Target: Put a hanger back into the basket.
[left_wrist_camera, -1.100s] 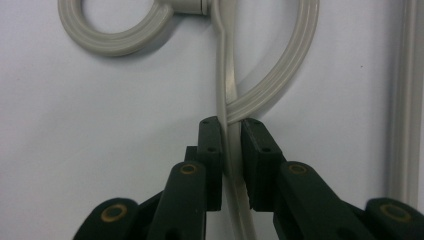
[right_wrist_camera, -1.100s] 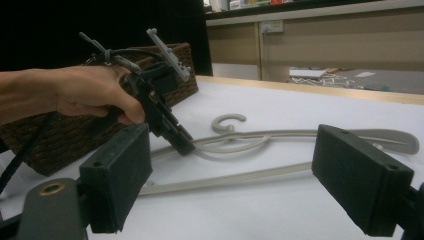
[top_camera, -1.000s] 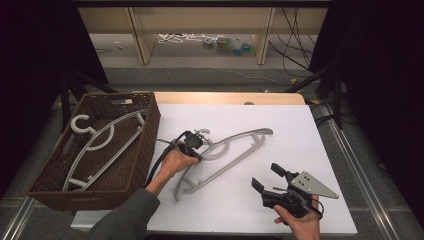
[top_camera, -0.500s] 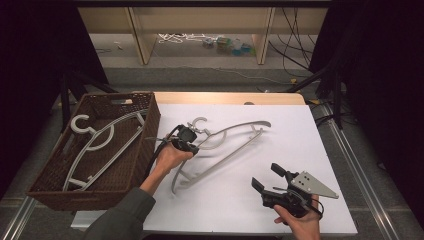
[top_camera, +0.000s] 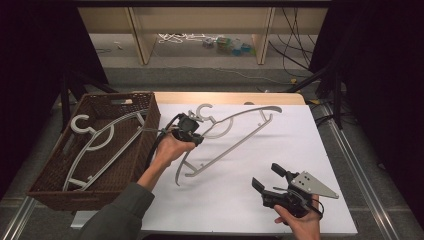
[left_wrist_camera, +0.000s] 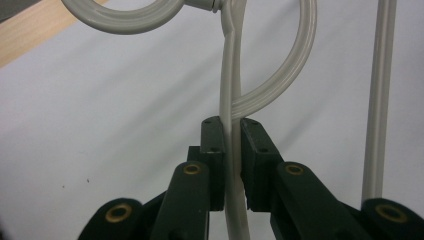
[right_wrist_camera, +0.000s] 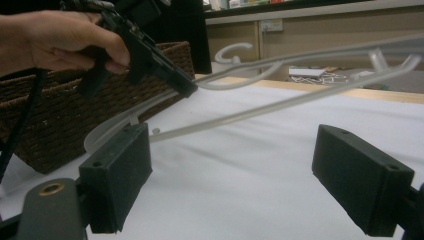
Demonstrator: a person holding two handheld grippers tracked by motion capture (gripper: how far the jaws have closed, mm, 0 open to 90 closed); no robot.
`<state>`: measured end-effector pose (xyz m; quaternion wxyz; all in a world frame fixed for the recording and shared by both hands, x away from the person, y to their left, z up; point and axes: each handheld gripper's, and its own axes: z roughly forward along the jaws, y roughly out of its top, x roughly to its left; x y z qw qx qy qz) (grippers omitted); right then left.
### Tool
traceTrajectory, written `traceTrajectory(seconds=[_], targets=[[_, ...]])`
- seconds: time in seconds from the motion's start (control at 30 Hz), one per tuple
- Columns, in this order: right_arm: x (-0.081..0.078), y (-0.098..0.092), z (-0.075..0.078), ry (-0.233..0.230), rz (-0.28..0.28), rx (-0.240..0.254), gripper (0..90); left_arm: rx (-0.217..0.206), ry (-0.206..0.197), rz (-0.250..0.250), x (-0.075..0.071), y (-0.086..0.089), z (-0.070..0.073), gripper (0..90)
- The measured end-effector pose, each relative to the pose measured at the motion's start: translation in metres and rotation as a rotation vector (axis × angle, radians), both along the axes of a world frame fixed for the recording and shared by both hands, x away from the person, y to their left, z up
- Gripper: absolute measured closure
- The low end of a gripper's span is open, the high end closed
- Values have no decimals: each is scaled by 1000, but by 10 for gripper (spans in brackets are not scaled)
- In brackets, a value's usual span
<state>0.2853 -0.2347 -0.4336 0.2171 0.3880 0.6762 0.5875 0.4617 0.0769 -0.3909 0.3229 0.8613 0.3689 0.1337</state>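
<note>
Left gripper (top_camera: 196, 131) clamped on grey hanger (top_camera: 235, 131) arm near its hook, hanger tilted up off white table (top_camera: 320, 150) beside wicker basket (top_camera: 145, 150) holding another hanger (top_camera: 100, 145), basket rim close at left, right gripper (top_camera: 267, 177) jaws apart, empty, low near front edge.
</note>
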Motion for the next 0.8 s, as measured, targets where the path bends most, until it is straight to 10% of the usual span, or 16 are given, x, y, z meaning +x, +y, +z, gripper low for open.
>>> traceTrajectory(seconds=[0.8], targets=[[1, 0, -1, 4, 1, -7, 168, -143, -74, 46, -1, 58, 85, 813]])
